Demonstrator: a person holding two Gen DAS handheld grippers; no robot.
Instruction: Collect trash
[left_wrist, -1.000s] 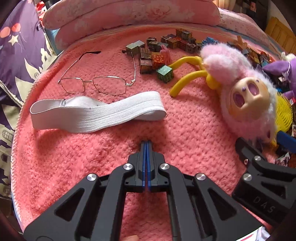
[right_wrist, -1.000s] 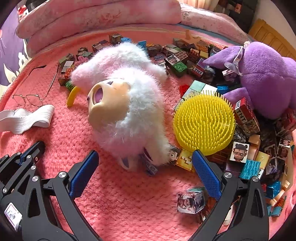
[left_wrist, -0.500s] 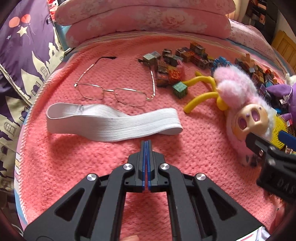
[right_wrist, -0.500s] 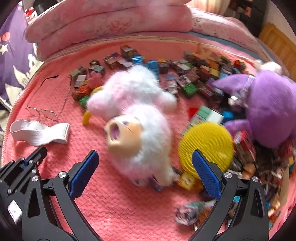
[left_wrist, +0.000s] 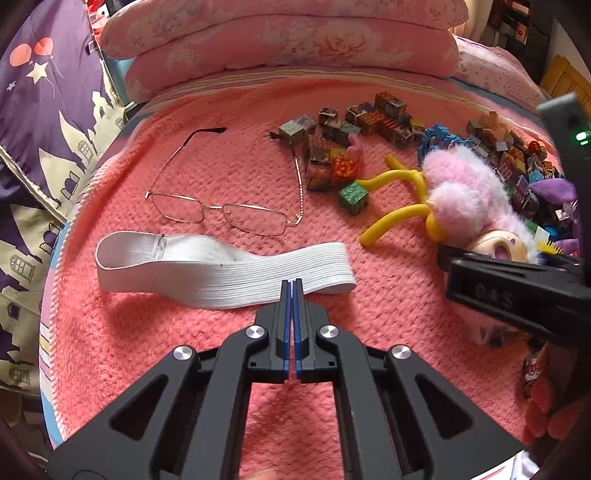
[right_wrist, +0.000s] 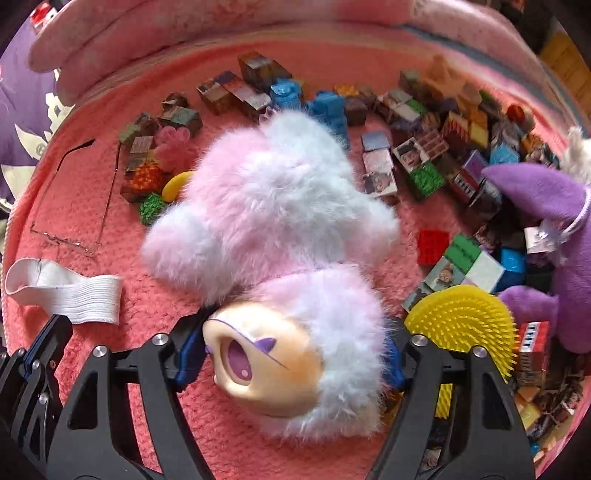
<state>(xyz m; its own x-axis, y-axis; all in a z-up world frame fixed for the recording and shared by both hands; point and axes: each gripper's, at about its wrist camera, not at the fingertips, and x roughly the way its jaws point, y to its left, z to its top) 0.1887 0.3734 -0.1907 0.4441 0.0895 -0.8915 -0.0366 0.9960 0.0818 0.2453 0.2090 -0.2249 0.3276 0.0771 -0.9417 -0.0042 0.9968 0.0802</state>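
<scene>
A fluffy pink plush doll (right_wrist: 266, 206) with a peach plastic face lies on the pink blanket (left_wrist: 147, 350). My right gripper (right_wrist: 290, 354) has its blue pads (right_wrist: 188, 354) pressed into the fur on both sides of the doll's head, shut on it. The left wrist view shows that gripper (left_wrist: 509, 291) in front of the doll (left_wrist: 465, 192). My left gripper (left_wrist: 293, 284) is shut and empty, its tip just at the near edge of a white elastic band (left_wrist: 221, 269). It also shows at the lower left of the right wrist view (right_wrist: 37, 362).
Thin-framed glasses (left_wrist: 221, 214) lie beyond the band. Several printed toy blocks (right_wrist: 424, 155) are scattered behind and right of the doll. A yellow bristle brush (right_wrist: 461, 321) and a purple plush (right_wrist: 546, 192) sit at the right. Pink pillows (left_wrist: 295, 44) line the back.
My right gripper moved forward over the doll's head and its jaws narrowed onto the fur. My left gripper drifted toward the white band and stayed shut.
</scene>
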